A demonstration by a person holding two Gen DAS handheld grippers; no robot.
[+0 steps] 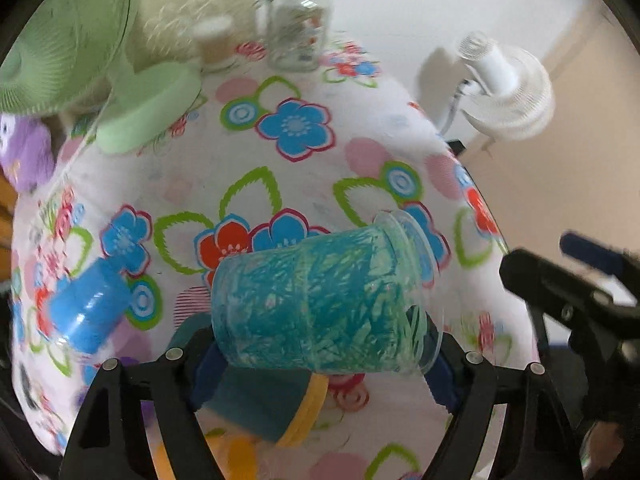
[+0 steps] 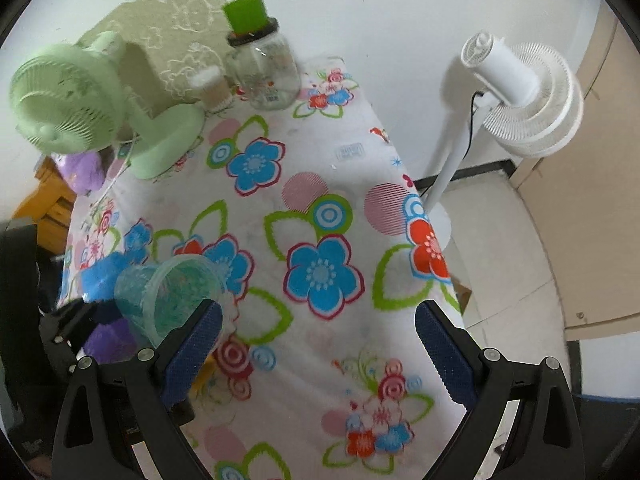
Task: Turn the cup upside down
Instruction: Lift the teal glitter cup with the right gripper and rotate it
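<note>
A clear plastic cup with a teal crackle pattern lies on its side between the fingers of my left gripper, held above the flowered tablecloth, its open rim pointing right. The left gripper is shut on it. In the right wrist view the same cup shows at lower left, its mouth facing the camera. My right gripper is open and empty over the cloth, to the right of the cup; it also shows at the right edge of the left wrist view.
A blue cup lies on its side at left. A teal cup with a yellow rim lies below the gripper. A green desk fan, a glass jar and a purple toy stand at the back. A white floor fan stands right of the table.
</note>
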